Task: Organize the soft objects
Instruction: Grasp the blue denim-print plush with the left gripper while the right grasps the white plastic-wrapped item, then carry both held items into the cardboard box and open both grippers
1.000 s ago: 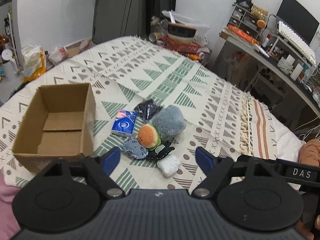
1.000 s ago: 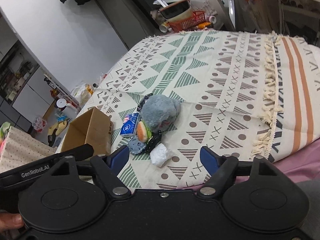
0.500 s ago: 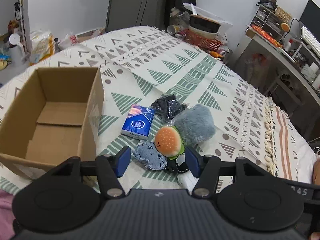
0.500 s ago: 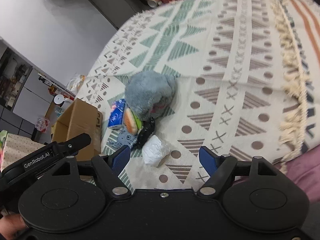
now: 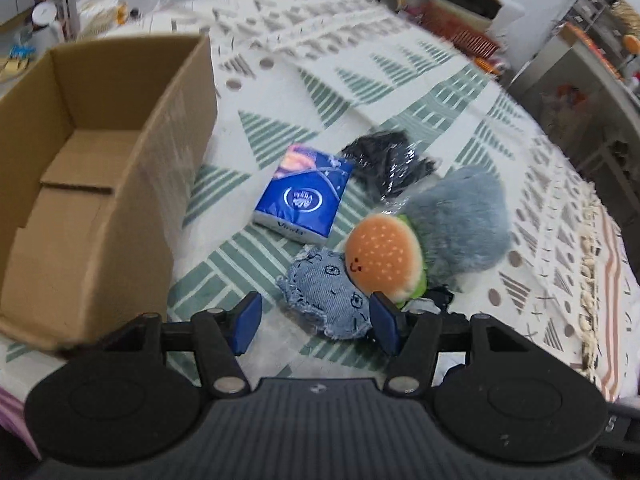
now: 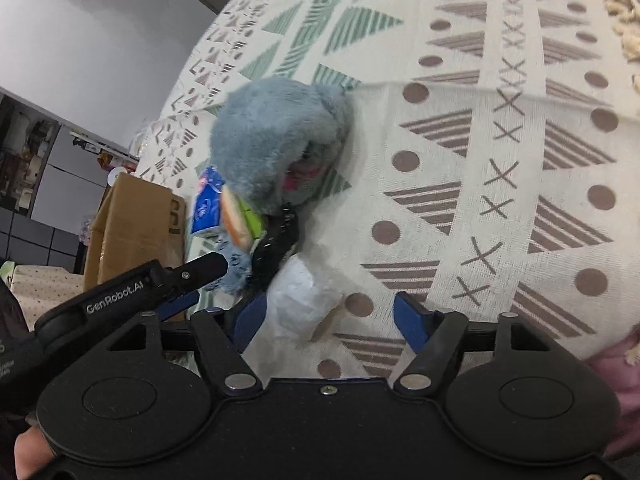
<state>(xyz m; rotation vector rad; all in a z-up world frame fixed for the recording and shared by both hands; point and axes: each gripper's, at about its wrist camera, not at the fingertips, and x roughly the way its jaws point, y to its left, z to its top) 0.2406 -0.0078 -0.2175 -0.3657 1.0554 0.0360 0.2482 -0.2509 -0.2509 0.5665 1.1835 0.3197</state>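
Here, left gripper [image 5: 315, 316] fingers apart, straddling frayed blue denim pouch [image 5: 326, 294] mid-bed beside open brown cardboard box [image 5: 120, 184]. Right gripper [image 6: 326, 318] fingers apart around crumpled white tissue wad [image 6: 300, 298]. Advice: close gently, centred.

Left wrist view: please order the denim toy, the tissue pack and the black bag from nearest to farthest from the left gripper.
1. Denim toy, between the open jaws of the left gripper.
2. Tissue pack, ahead, slightly left.
3. Black bag, farthest, ahead and right.
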